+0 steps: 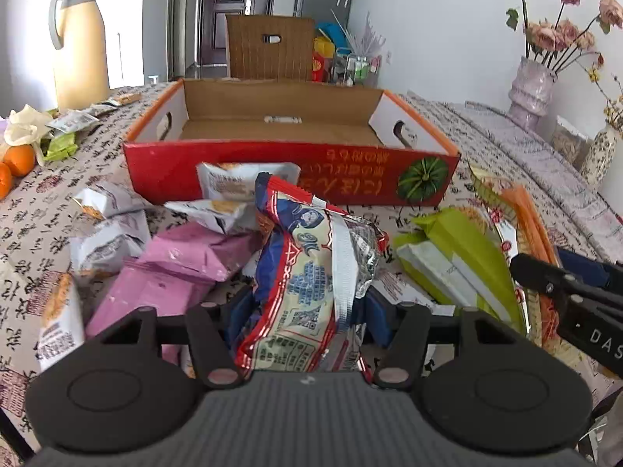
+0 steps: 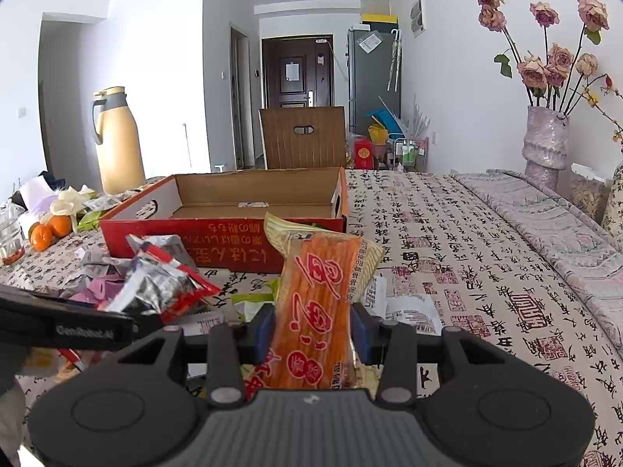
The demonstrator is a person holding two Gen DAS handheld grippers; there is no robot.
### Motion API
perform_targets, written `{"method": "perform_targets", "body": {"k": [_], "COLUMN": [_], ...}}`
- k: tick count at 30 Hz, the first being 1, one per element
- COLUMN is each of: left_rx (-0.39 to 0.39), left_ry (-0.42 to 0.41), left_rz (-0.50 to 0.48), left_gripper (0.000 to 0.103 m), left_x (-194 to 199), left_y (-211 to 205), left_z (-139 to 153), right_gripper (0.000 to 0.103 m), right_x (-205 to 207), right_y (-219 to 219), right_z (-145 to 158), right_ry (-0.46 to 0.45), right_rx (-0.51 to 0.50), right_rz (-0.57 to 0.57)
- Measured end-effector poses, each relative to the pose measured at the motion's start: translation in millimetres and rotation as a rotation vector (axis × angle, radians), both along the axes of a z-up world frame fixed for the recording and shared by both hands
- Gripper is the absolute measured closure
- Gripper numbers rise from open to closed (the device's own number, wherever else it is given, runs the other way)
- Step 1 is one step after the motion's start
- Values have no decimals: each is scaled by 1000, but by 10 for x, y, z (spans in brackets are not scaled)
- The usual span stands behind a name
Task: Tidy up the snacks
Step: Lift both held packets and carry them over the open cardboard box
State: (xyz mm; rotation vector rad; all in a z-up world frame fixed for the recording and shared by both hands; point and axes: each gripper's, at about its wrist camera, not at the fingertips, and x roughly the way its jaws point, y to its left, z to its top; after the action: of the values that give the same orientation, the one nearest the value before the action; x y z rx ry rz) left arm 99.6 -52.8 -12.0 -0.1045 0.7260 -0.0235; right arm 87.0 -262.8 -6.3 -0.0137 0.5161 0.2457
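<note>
Gripping a blue, red and cream snack bag [image 1: 307,280], the left gripper [image 1: 300,311] has its jaws clenched on the bag's lower half, and the bag stands upright above a heap of packets on the table [image 1: 486,144]. The heap holds a pink packet [image 1: 175,268] just left of the bag, several white packets [image 1: 109,233] further left, and green packets [image 1: 455,257] to the right. Behind the heap sits a red cardboard box [image 1: 272,171] with an open top; its brown floor looks bare.

The right gripper [image 2: 313,330] has its jaws closed on an orange snack packet [image 2: 319,303] printed with red characters, holding it upright in front of the box's right end [image 2: 218,241]. The packet is clear of the tablecloth and not inside the box.

Off to the left stand 2 oranges [image 2: 48,231] and a tan flask [image 2: 117,144]; a vase of pink roses [image 2: 545,140] stands on the right
</note>
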Motion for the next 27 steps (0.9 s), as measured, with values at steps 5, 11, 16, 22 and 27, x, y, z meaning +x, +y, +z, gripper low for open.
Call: {"method": "perform_targets", "body": {"k": [5,11,16,22,27], "left_rx": [-4,-12,-13,9,3], "left_ry": [-31,-95,-126,-162,-154], "left_rz": [-1,-4,9,30,35], "left_gripper": [43,43,43,43,43], "left_x": [-81,-100,19,262,554], "left_y": [48,119,200,327,441], "left_z": [150,410,617,881,1033], "right_gripper": [62,62,62,62,62], "right_x": [-29,32,217,537,893], "right_y": [2,49,106,211,367], "right_z": [51,185,325,515,691], "right_ry": [-10,-30,-41,-51,-64], "right_rx": [4,18,40,59,34], "right_rz": [3,16,27,47,53]}}
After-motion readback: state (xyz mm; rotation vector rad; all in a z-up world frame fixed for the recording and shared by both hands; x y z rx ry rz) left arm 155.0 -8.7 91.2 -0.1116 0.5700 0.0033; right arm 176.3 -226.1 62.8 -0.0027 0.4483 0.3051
